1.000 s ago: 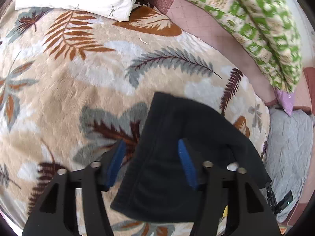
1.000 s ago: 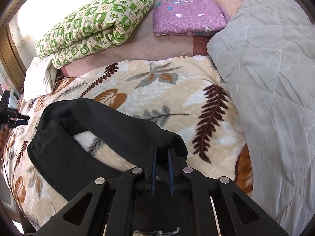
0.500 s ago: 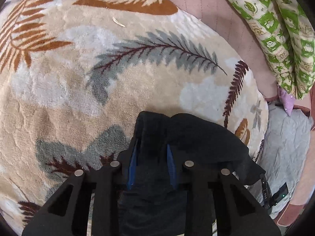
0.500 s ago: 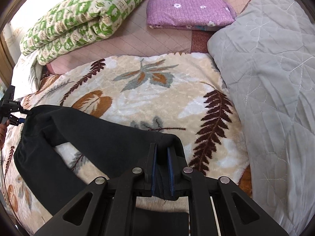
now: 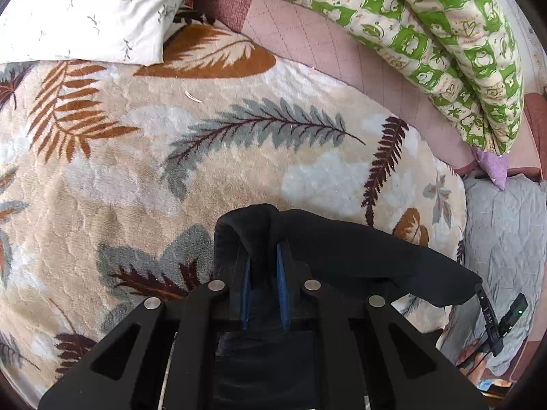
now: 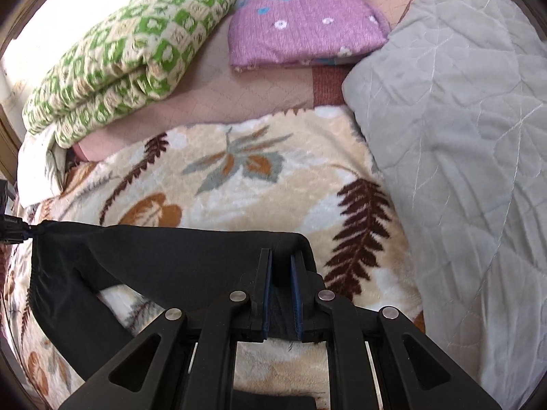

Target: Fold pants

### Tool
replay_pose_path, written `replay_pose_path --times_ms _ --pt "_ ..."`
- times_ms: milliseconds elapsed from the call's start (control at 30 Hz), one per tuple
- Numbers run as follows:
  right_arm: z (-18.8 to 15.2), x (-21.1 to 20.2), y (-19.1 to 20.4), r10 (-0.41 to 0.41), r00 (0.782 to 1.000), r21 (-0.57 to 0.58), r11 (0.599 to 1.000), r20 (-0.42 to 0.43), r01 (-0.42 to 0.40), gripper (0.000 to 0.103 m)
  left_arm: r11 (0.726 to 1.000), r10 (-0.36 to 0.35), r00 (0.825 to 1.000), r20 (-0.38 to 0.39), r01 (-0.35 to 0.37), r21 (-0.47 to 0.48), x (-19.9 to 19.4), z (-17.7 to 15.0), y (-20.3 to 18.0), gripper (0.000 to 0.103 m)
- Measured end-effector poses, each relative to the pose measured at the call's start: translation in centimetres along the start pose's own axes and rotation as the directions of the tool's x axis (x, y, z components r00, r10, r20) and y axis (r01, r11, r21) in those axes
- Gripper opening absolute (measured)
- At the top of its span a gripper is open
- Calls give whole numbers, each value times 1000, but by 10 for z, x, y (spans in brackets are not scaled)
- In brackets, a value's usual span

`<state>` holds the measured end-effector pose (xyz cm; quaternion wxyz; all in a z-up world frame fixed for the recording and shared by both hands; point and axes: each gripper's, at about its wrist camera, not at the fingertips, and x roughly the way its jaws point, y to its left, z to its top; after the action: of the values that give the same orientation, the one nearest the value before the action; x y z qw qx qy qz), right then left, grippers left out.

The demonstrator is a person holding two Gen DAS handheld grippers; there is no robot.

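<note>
The black pants (image 5: 359, 249) hang stretched between my two grippers above the leaf-patterned blanket (image 5: 136, 171). My left gripper (image 5: 262, 256) has its jaws closing on one bunched corner of the pants, and the blue pads press the cloth. The right gripper (image 6: 280, 256) is shut on the other corner of the pants (image 6: 171, 256). The upper edge runs taut from it to the left gripper's tip (image 6: 10, 232) at the far left. A lower part of the pants sags toward the blanket. In the left wrist view the right gripper (image 5: 492, 321) shows at the far right.
A white pillow (image 5: 85, 10) lies at the blanket's far left corner. A rolled green checked quilt (image 6: 130, 58) and a folded purple blanket (image 6: 304, 24) sit at the back. A grey quilt (image 6: 461, 171) covers the right side.
The left jaws went from wide open around the pants' edge to closed on it. The pants' upper edge has pulled straight and taut between the two grippers.
</note>
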<state>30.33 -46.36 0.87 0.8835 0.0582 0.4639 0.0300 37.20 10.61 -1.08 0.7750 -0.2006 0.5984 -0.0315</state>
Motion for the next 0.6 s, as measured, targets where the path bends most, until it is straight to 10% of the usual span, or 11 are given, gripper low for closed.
replay_pose_path --times_ms 600 --pt "-6 -50 10 70 991 -53 997 111 -64 10 995 80 976 204 -91 43 -54 -59 0 11"
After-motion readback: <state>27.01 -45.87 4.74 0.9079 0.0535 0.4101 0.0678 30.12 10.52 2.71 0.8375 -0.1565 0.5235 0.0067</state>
